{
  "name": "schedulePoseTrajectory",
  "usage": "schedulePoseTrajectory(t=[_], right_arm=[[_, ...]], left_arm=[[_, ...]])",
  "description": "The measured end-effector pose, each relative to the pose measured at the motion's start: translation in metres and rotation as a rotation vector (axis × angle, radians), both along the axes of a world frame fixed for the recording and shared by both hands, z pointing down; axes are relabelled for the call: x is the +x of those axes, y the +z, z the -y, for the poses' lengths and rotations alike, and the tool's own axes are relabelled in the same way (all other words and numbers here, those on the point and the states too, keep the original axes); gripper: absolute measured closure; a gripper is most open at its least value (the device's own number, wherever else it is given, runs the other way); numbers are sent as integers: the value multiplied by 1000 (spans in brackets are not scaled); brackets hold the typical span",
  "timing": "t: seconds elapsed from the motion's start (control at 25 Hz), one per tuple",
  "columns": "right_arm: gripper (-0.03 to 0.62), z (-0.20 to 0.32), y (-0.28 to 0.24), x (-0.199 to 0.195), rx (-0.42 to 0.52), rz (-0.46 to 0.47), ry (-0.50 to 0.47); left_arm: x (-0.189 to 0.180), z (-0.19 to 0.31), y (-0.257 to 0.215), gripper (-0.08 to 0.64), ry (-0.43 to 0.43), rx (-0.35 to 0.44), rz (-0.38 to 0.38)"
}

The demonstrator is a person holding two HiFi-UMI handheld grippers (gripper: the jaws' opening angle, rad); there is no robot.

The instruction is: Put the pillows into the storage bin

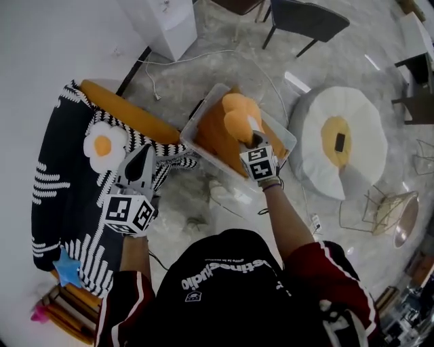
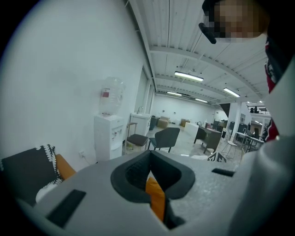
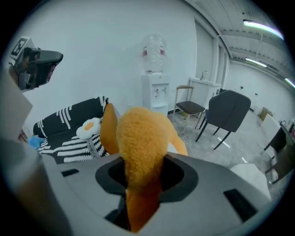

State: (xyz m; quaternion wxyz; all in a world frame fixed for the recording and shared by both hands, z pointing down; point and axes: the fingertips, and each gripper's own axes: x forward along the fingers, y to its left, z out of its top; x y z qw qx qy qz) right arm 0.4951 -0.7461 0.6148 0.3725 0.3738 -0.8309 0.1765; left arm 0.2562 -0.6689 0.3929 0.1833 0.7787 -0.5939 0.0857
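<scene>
My right gripper point(image 1: 252, 137) is shut on a fuzzy orange pillow point(image 1: 239, 116) that stands up out of its jaws over the clear storage bin point(image 1: 196, 126). In the right gripper view the pillow point(image 3: 139, 138) fills the gap between the jaws of that gripper point(image 3: 140, 189). Another orange cushion point(image 1: 215, 144) lies inside the bin. A small fried-egg pillow point(image 1: 104, 144) rests on the sofa's black-and-white striped throw point(image 1: 61, 183). My left gripper point(image 1: 140, 154) hovers just right of the egg pillow, jaws together and holding nothing; its own view looks across the room.
The bin stands on the floor against the orange sofa point(image 1: 132, 114). A large fried-egg floor cushion point(image 1: 342, 141) lies to the right. A water dispenser point(image 1: 166, 24) and a dark chair point(image 1: 305, 20) stand beyond. A blue star toy point(image 1: 66, 268) sits at the lower left.
</scene>
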Motion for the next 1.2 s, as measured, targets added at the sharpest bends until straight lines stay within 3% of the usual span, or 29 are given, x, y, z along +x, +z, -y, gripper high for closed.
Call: schedulePoseTrajectory(t=[0.04,0.16,0.2,0.32,0.52,0.88,1.2], right_arm=[[428,4,12,-3,-5,-13,-14],[255,9,51,-11,-73,-42,-33],[232,8,59,-13,-100,-44,-33],[222,1,68,-16,-142,-41,-35],[235,-5,56,-15,-135,-24,-32],[241,-12,10,-25,-30,-11,-17],[241,-46,-39,-72,44,1,-98]], left_arm=[[-4,1,3,557,-6,-10,5],[-15,3,12,557,-30,-38,13],[-18,2,14,557,-37,-45,16],[-25,-3,15,557,-56,-56,23],[-30,-10,3,557,-76,-39,22],[-53,-58,-28,557,-117,25,30],[-98,-140,-56,557,-246,88,26]])
